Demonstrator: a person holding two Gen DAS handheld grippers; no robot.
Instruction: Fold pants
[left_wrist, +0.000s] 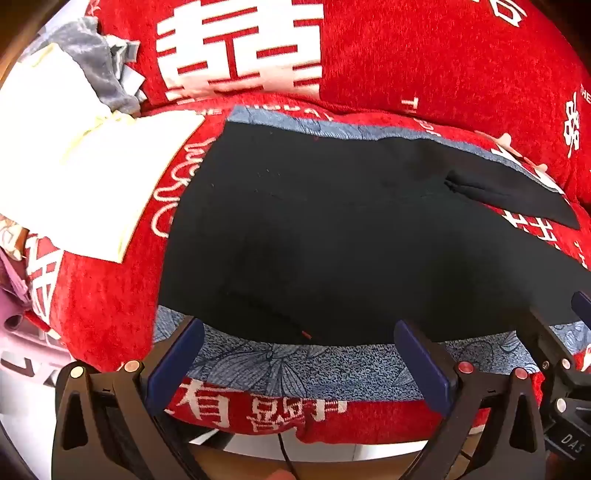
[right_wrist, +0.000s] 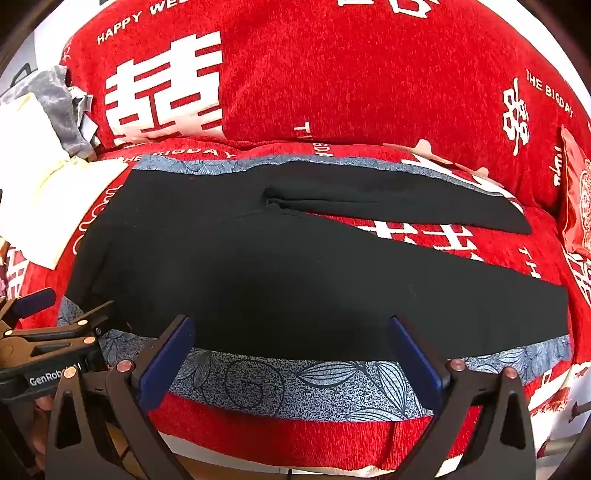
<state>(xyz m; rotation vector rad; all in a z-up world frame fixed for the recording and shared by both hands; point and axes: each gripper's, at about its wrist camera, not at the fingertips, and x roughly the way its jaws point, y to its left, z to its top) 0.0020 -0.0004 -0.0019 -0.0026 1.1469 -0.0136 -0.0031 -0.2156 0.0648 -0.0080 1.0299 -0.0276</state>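
Blue-padded jaws of the left gripper (left_wrist: 299, 332) and right gripper (right_wrist: 291, 328) are seen spread wide and empty at the bottom of each frame, above the near edge of the black pants (right_wrist: 258, 273). These are laid flat across mid-frame on a blue patterned cloth (right_wrist: 295, 384) over a red sofa cover (right_wrist: 369, 81), legs pointing right. Pale folded fabric (left_wrist: 70, 173) is seen at the left.

- The pants (right_wrist: 258, 277) are plain black.
- The sofa cover (right_wrist: 351, 92) is red with white characters and lettering.
- The cloth (right_wrist: 295, 384) under the pants is blue-grey with dark leaf and flower outlines.
- The folded cloth (left_wrist: 74, 177) is white with pale yellow edges.
- The crumpled garment (left_wrist: 96, 66) is grey.
- The gripper pads (right_wrist: 166, 362) are dark blue on black frames.
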